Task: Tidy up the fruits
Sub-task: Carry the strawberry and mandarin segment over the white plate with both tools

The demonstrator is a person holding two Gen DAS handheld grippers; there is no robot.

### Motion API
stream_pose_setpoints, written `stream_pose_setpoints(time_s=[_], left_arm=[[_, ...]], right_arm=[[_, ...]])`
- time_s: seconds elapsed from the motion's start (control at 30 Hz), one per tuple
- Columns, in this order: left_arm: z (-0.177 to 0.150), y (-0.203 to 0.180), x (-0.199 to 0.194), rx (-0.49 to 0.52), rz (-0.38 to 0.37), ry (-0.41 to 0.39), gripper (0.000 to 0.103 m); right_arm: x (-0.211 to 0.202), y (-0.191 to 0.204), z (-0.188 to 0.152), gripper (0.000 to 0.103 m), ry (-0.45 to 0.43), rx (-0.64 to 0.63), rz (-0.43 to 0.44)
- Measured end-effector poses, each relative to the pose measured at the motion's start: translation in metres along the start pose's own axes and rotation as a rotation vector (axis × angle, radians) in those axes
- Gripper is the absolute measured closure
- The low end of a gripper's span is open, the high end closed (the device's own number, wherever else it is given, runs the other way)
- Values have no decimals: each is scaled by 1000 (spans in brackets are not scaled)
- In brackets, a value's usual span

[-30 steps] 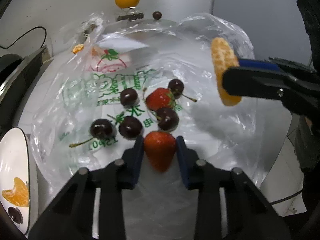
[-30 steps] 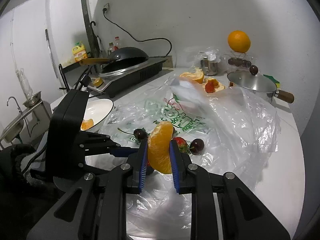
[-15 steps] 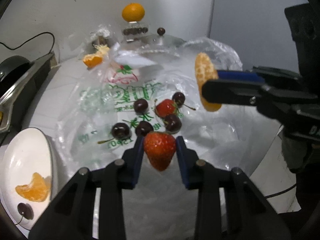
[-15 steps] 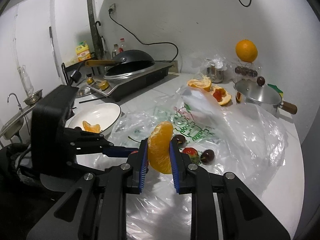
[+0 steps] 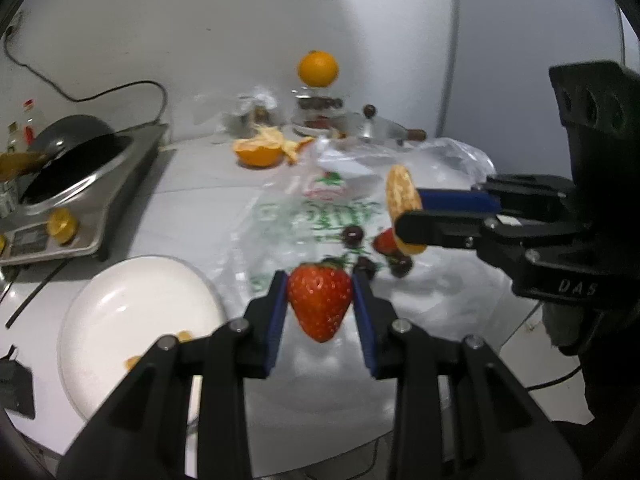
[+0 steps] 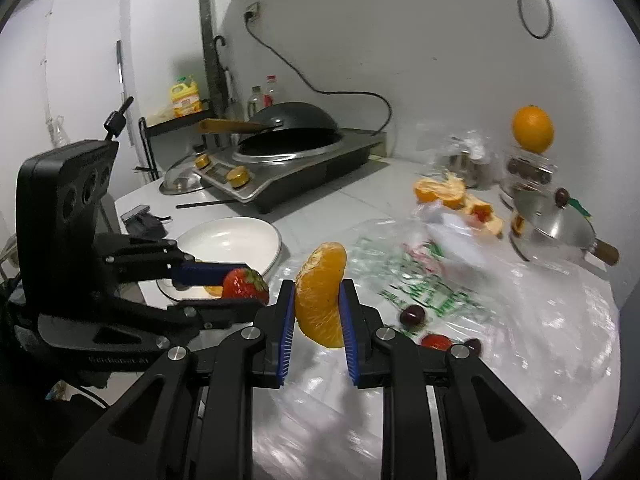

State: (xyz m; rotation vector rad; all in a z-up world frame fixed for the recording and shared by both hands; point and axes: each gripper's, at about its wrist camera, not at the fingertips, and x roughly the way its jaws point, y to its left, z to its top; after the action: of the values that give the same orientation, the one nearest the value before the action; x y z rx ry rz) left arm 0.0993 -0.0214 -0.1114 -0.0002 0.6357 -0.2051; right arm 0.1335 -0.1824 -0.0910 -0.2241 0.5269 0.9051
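Observation:
My left gripper [image 5: 320, 300] is shut on a red strawberry [image 5: 319, 304] and holds it in the air beside the white plate [image 5: 120, 312]. It also shows in the right wrist view [image 6: 240, 284]. My right gripper [image 6: 318, 300] is shut on an orange segment [image 6: 321, 292], held above the clear plastic bag [image 6: 500, 320]. In the left wrist view the segment [image 5: 402, 196] sits at the right. Several dark cherries [image 5: 354, 234] and another strawberry [image 5: 385, 241] lie on the bag. The plate holds orange segments [image 5: 134, 361], partly hidden.
An induction cooker with a black wok [image 6: 296, 140] stands at the back left. A peeled orange and peel [image 5: 260, 150], a whole orange [image 5: 318, 68] on a jar, and a steel pot lid [image 6: 556, 220] stand at the back. The counter edge runs at the right.
Both grippers have lifted with their fruit and drawn back from the bag toward the plate side. The bag and cherries look farther away, and more of the plate shows.

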Motion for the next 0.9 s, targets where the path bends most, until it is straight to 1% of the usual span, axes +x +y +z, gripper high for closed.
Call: stream_pose_setpoints(time_s=[0.4, 0.67, 0.9], left_arm=[[-24, 63, -35, -64, 67, -29, 70], [-35, 95, -45, -98, 102, -40, 70], [-41, 118, -47, -128, 125, -43, 70]], right_arm=[[37, 44, 21, 80, 20, -41, 31], [60, 65, 32, 80, 43, -69, 49], [79, 75, 40, 80, 56, -80, 59]])
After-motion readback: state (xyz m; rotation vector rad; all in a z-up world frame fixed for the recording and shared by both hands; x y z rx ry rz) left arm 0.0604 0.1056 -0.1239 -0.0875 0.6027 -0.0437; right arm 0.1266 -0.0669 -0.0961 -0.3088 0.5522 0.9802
